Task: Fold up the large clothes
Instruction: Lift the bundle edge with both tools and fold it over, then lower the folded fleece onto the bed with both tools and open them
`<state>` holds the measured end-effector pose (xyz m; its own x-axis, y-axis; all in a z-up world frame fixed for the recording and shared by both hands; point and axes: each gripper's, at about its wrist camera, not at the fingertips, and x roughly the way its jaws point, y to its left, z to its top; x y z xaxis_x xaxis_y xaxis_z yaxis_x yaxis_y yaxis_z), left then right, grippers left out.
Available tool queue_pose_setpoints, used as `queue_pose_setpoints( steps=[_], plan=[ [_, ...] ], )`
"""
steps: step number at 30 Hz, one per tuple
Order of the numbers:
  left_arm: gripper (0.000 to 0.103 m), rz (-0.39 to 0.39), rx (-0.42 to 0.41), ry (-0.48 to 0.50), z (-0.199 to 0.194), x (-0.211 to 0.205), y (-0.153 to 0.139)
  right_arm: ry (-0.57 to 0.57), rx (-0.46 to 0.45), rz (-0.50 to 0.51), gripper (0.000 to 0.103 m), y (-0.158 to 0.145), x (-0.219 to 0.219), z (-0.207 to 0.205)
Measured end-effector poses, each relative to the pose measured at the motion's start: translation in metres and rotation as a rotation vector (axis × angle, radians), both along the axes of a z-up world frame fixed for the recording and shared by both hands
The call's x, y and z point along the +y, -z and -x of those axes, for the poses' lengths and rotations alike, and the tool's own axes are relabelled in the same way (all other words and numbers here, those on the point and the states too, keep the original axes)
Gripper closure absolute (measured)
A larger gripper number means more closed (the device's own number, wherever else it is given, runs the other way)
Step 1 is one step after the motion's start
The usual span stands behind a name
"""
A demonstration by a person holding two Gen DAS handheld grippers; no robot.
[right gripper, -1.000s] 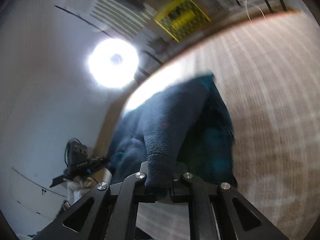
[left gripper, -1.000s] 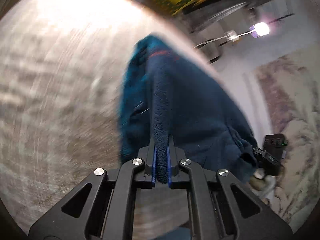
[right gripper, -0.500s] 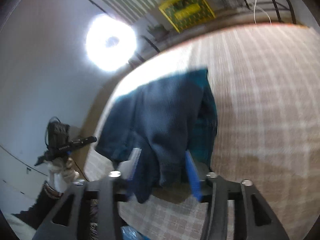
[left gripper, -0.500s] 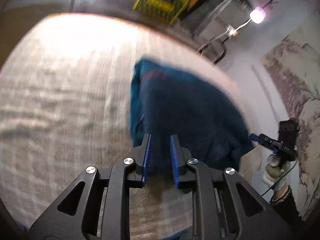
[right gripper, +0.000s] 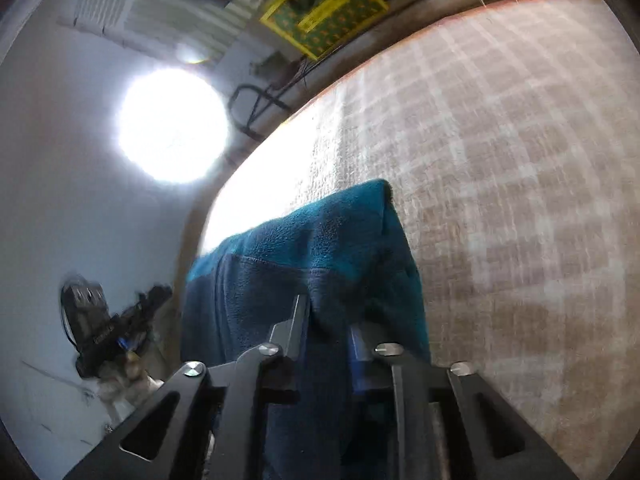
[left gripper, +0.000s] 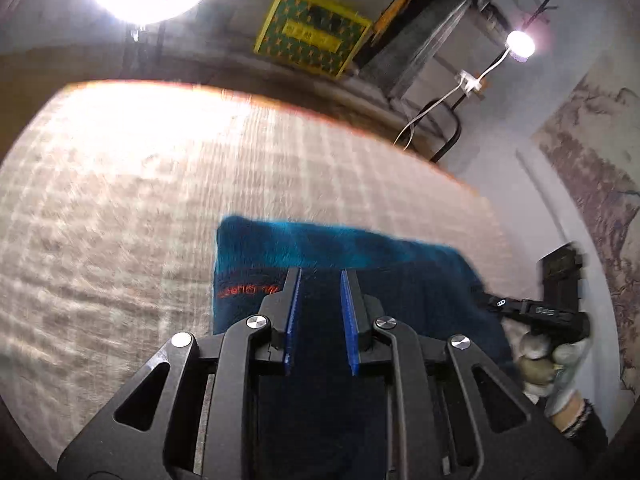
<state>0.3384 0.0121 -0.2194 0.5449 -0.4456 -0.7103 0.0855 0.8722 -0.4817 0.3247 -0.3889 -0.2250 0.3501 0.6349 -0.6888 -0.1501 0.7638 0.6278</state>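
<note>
A teal and navy fleece garment (left gripper: 360,264) is seen lying folded on a beige checked tablecloth (left gripper: 120,208), near the table's right-hand edge as the left wrist view shows it. Its long axis runs across that view, from a squared corner on the left towards the other tool on the right. The fleece lies directly ahead of and beneath both tools, so neither arm can be called the nearer; each is set over its own end of the same near edge.

The left gripper (left gripper: 319,320) is held released: its blue pads (left gripper: 292,320) stand apart with only the navy surface visible through the gap, and nothing is pinched. It hangs above the cloth, not in it. The right gripper (right gripper: 326,332) is caught while its jaws are closing, and a raised ridge of fleece stands between them (whether the pads already press on it cannot be told, though the fold appears bunched there). The right gripper's handle and the gloved hand (left gripper: 548,364) carrying it are visible at the right of the left wrist view.

The garment is thick and pile-textured, with a brighter teal band along the far edge, a darker navy panel nearer the tools, a stitched seam between them, and orange embroidered lettering (left gripper: 246,291) by the left corner. The edges look soft and blurred.
</note>
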Motion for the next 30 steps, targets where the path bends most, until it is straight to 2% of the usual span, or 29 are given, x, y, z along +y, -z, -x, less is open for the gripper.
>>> queue_pose_setpoints(
  steps=[2,3,4,5,6,8,9,10,11,12,13,16,19,23,27,30],
  plan=[
    [0.086,-0.006,0.064,-0.016,0.0,0.001,0.029,-0.032,-0.133,0.189,0.098,-0.023,0.011,0.003],
    [0.086,-0.004,0.089,-0.015,0.0,0.001,0.041,-0.032,-0.15,0.21,0.098,-0.026,0.01,0.002],
    [0.088,-0.001,0.108,-0.009,0.003,0.001,0.055,-0.018,-0.152,0.223,0.099,-0.022,0.006,-0.001],
    [0.089,-0.002,0.073,0.003,0.009,-0.001,0.064,-0.011,-0.131,0.236,0.099,-0.013,0.004,-0.001],
    [0.089,-0.021,0.032,0.012,0.014,-0.002,0.062,-0.017,-0.108,0.253,0.099,-0.004,0.005,-0.003],
    [0.089,-0.041,0.034,0.028,0.015,-0.003,0.057,-0.035,-0.109,0.315,0.096,0.008,0.014,-0.003],
    [0.089,-0.028,0.048,0.024,0.016,0.0,0.054,-0.035,-0.118,0.319,0.095,0.004,0.014,-0.002],
    [0.089,-0.017,0.059,0.018,0.017,0.003,0.05,-0.03,-0.113,0.313,0.089,-0.001,0.012,-0.001],
    [0.089,0.0,0.064,0.011,0.018,0.007,0.043,-0.012,-0.11,0.309,0.076,-0.007,0.007,0.002],
    [0.089,0.011,0.055,0.007,0.019,0.009,0.033,0.025,-0.115,0.316,0.07,-0.015,0.003,0.004],
    [0.088,0.011,0.024,0.004,0.021,0.011,0.023,0.063,-0.141,0.331,0.071,-0.025,0.0,0.005],
    [0.088,-0.032,-0.066,0.0,0.019,0.009,-0.004,0.061,-0.237,0.339,0.07,-0.057,0.006,0.018],
    [0.088,-0.011,-0.085,-0.029,0.008,0.006,-0.013,0.019,-0.298,0.31,0.067,-0.075,0.035,0.013],
    [0.088,-0.034,-0.073,-0.066,-0.02,0.003,-0.006,-0.037,-0.301,0.31,0.067,-0.068,0.079,0.001],
    [0.088,-0.087,-0.009,-0.095,-0.046,0.002,0.022,-0.067,-0.288,0.351,0.067,-0.045,0.113,-0.012],
    [0.088,-0.141,0.045,-0.079,-0.058,0.0,0.051,-0.082,-0.264,0.446,0.068,-0.026,0.124,-0.02]
  ],
)
